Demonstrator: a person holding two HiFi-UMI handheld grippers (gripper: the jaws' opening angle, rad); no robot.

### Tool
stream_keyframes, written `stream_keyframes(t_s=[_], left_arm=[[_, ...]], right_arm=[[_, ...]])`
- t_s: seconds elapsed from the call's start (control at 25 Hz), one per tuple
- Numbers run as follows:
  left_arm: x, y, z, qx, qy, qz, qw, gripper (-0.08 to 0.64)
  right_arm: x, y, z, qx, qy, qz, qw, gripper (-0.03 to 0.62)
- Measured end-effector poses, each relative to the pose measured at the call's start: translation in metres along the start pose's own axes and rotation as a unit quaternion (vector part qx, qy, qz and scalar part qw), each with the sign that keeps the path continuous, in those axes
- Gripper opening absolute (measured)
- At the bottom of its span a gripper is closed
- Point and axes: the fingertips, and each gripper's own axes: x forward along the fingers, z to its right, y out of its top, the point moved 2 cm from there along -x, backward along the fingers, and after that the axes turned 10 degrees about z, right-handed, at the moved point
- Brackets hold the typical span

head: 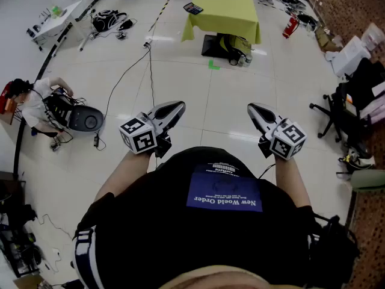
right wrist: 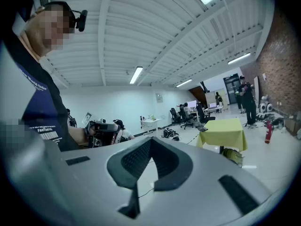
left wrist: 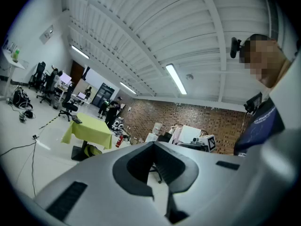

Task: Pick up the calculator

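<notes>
The calculator (head: 193,8) lies on the far left corner of a surface (head: 225,14) draped in yellow-green cloth. It sits far across the white tiled floor (head: 198,95), well apart from both claws. The left claw (head: 176,107) and the right claw (head: 253,109) are held side by side, just in front of the holder's chest, pointing roughly level. Each gripper view shows its jaws clenched tip to tip with nothing between them. A bag (head: 236,44) sits under the surface, and a red fire extinguisher (head: 291,26) stands to its right. At the far left, another person (head: 33,104) crouches on the floor beside a dark machine (head: 84,119).
</notes>
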Motion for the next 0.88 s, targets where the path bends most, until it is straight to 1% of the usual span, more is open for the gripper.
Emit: stream_keyframes(t_s=[0.16,0.32,0.52,0.68,0.8,0.88], left_arm=[[0.019,-0.007,-0.005,-0.004,-0.003,0.001,1.0,0.008],[0.015,-0.001,-0.032,-0.006,-0.003,0.003,1.0,0.008],[0.007,0.027,-0.1,-0.014,-0.018,0.018,0.9996,0.006],[-0.007,0.072,-0.165,-0.015,-0.039,0.015,0.999,0.006],[-0.014,0.103,-0.214,-0.013,-0.051,0.011,0.9986,0.008],[-0.014,0.118,-0.244,-0.016,-0.057,0.009,0.9982,0.008]], right_arm=[[0.004,-0.001,0.023,-0.005,0.006,-0.006,1.0,-0.015],[0.035,-0.01,0.029,0.003,0.011,-0.012,1.0,-0.015],[0.108,-0.005,0.027,-0.012,0.01,-0.015,1.0,-0.015],[0.184,0.011,0.018,-0.012,0.0,-0.003,1.0,-0.015],[0.235,0.02,0.02,-0.002,-0.016,0.009,1.0,-0.015],[0.261,0.021,0.027,0.008,-0.026,0.016,0.999,-0.015]])
